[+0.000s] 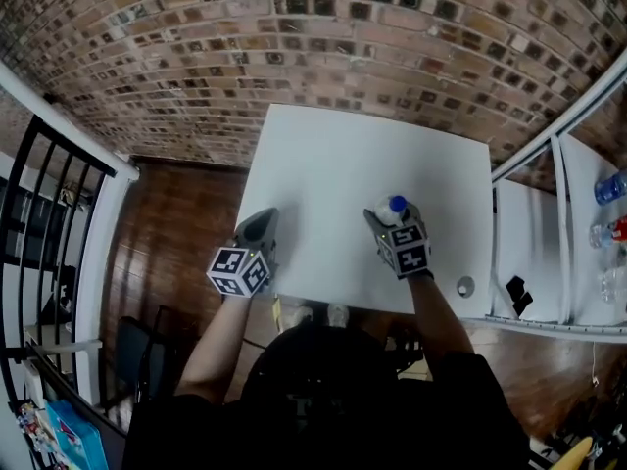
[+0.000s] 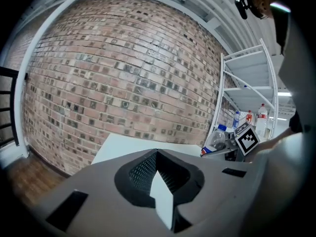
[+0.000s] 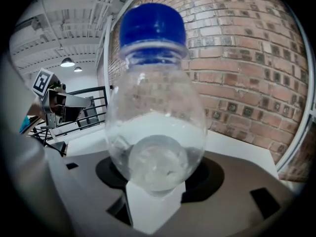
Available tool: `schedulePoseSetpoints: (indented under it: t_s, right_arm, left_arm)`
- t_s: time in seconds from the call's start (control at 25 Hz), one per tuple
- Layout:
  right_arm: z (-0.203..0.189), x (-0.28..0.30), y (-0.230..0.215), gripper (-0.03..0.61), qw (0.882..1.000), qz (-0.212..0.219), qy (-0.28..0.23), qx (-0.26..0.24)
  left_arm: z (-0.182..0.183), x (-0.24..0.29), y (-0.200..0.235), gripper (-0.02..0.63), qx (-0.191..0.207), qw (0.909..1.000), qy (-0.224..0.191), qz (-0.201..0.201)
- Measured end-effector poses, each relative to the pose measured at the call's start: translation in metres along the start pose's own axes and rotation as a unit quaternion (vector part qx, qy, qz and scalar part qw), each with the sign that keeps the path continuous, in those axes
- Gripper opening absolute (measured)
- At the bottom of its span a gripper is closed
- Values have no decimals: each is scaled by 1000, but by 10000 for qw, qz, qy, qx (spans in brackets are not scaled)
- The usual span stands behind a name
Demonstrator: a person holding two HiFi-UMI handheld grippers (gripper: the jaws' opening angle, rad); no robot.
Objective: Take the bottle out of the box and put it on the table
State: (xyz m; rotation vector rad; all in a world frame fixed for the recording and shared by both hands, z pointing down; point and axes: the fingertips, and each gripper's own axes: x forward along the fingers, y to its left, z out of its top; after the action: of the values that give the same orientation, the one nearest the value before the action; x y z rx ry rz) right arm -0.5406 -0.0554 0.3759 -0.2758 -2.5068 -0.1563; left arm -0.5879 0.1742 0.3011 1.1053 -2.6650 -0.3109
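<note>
A clear plastic bottle [image 3: 155, 127] with a blue cap [image 1: 397, 204] sits between the jaws of my right gripper [image 1: 389, 215], which is shut on its body. It hangs over the front right part of the white table [image 1: 362, 155]. From the left gripper view the bottle [image 2: 217, 138] leans in the right gripper [image 2: 232, 144] above the tabletop. My left gripper [image 1: 263, 221] is shut and empty, at the table's front left edge. Its closed jaws [image 2: 157, 157] point toward the brick wall. No box is in view.
White shelving [image 1: 563, 213] stands to the right of the table, with other bottles [image 1: 609, 186] on it. A small round object [image 1: 465, 286] lies near the table's front right corner. A black railing [image 1: 49, 223] and wooden floor [image 1: 176, 223] are on the left. The brick wall [image 1: 294, 47] is behind.
</note>
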Motion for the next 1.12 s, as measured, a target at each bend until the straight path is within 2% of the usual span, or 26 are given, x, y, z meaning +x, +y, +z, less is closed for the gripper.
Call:
schedulePoseSetpoints:
  t_s: [0.24, 0.4, 0.56, 0.8, 0.84, 0.92, 0.96, 1.12]
  right_arm:
    - [-17, 16, 7, 278, 9998, 86, 3, 159]
    - [-15, 24, 6, 281, 9996, 157, -53, 215]
    - [-18, 25, 9, 281, 9995, 72, -34, 309]
    - [-17, 27, 9, 299, 9993, -22, -33, 373]
    - [-16, 26, 9, 316, 9990, -7, -84, 430]
    - [-15, 24, 8, 418, 9977, 29, -195, 653]
    - [-14, 23, 7, 446, 9969, 19, -234, 755]
    - [-8, 16, 6, 446, 9961, -116, -316, 810]
  left_arm:
    - [-22, 2, 11, 2, -22, 9995, 271, 143]
    - [-29, 5, 17, 2, -58, 9992, 360, 186]
    - [-36, 3, 16, 2, -69, 9989, 442, 150]
    - [-26, -1, 26, 2, -145, 9991, 360, 163]
    - [-21, -2, 28, 2, -190, 9992, 300, 161]
    - [-11, -2, 29, 2, -235, 9995, 179, 135]
    - [-6, -2, 30, 2, -237, 9996, 131, 114]
    - [7, -6, 36, 2, -228, 9997, -14, 55]
